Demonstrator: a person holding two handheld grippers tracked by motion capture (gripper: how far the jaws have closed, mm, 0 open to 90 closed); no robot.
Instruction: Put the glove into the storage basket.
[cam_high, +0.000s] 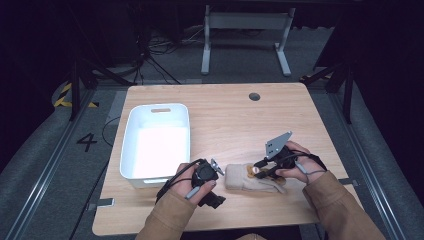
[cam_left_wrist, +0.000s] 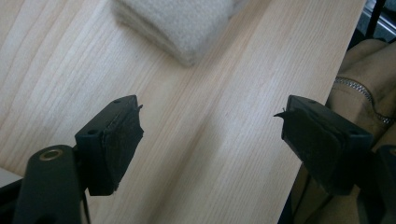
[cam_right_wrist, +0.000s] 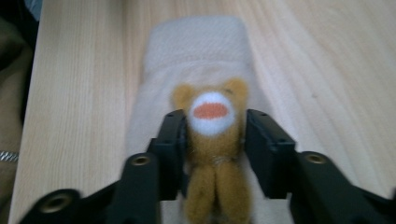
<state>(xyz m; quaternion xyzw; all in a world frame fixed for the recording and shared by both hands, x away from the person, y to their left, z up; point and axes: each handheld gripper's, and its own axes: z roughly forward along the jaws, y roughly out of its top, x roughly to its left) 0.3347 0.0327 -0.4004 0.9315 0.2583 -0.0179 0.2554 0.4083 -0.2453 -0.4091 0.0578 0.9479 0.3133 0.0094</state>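
While we hold the right tool over the beige cloth pouch, its jaws stand on either side of a small brown plush bear that lies on the pouch; whether the pads press it we cannot tell. Our left tool rests open over bare wood, with the pouch's end just beyond it. Farther left, the white plastic bin stands with nothing in it. Beyond the wooden table, grey carpet, cables and a desk frame lie in dim light.

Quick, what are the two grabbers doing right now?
Left gripper: open, nothing between its jaws.
Right gripper: jaws around the little brown teddy on the beige cloth; whether they press it cannot be told.
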